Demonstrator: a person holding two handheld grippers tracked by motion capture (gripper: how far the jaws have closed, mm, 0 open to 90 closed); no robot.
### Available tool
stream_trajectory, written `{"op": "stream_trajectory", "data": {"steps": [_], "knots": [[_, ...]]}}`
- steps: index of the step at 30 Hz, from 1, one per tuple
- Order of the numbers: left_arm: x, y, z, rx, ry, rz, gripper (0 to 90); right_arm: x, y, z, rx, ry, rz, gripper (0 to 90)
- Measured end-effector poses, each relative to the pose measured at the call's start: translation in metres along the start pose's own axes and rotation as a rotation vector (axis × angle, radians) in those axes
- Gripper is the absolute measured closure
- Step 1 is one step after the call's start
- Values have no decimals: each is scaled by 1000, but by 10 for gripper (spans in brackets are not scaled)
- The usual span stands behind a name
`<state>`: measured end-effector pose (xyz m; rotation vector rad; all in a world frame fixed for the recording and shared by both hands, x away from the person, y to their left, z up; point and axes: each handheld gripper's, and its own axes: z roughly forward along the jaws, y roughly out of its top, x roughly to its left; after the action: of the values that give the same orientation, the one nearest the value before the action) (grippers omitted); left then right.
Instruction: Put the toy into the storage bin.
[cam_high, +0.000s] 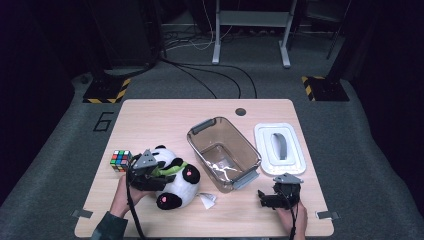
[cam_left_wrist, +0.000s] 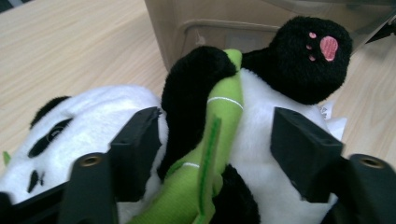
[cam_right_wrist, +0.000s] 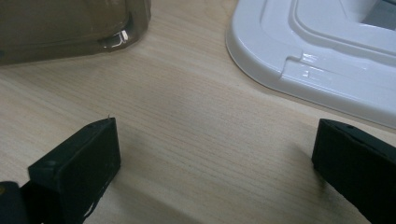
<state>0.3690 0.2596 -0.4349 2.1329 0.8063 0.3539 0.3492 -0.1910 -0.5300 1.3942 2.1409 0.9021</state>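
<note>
The left claw (cam_left_wrist: 217, 140) straddles the soft black-and-white plush panda (cam_left_wrist: 261, 154), its jaws half-narrowed on either side of the toy's belly and the green felt bamboo stalk (cam_left_wrist: 219, 130) it hugs. The pads look sunk against the fur, so I judge the grip taken. To do this well, the squeeze should catch the body, not just the stalk or loose pile, before any lift. Just beyond the jaws stands the clear brownish plastic storage bin (cam_high: 224, 150), open-topped, the likely place for the toy. The multicoloured puzzle cube (cam_high: 120, 160) sits close behind the claw, so it should come straight up. Far off, the right claw (cam_right_wrist: 212, 154) rests with jaws wide over bare wooden table (cam_right_wrist: 196, 107), the white plastic lid (cam_right_wrist: 327, 56) ahead of it.
</note>
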Motion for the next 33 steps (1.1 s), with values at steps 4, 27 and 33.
{"op": "stream_trajectory", "data": {"steps": [4,27,33], "knots": [[3,-3,3,-3,-17,-27,496,0,0,0,0,0,0,3],[0,-9,0,12,-6,-9,732,0,0,0,0,1,0,5],[1,-9,-2,24,-18,-12,719,0,0,0,0,2,-1,5]]}}
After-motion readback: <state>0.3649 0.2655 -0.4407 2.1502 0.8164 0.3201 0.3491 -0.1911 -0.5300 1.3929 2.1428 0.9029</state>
